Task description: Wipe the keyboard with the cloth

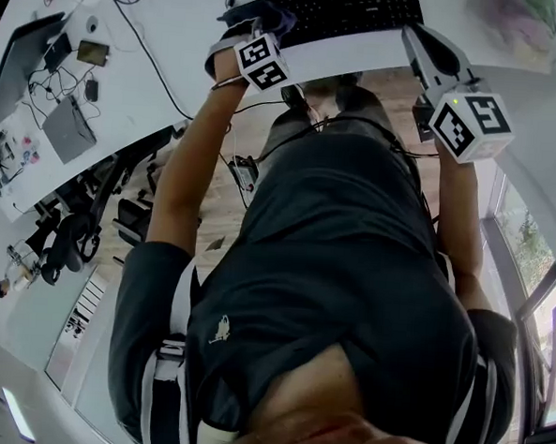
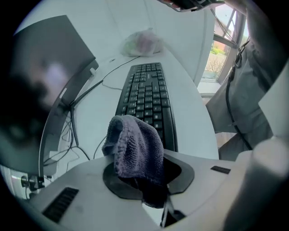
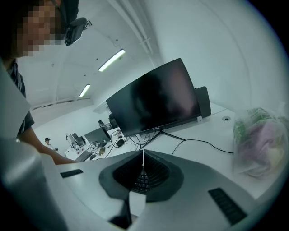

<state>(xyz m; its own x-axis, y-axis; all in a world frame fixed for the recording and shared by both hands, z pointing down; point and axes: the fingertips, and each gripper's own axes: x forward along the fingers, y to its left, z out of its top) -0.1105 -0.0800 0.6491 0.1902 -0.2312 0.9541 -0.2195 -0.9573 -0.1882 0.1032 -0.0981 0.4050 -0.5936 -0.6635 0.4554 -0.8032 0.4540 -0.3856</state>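
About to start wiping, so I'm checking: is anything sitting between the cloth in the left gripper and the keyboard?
Nothing visible does. The left gripper holds the cloth close to the near end of the keyboard, whose keys are bare. A cable lies off to one side and a plastic bag past the far end.

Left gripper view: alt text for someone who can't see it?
The left gripper has its jaws shut on a bunched purple-grey cloth before the near end of a black keyboard on a white desk. A dark monitor stands left.
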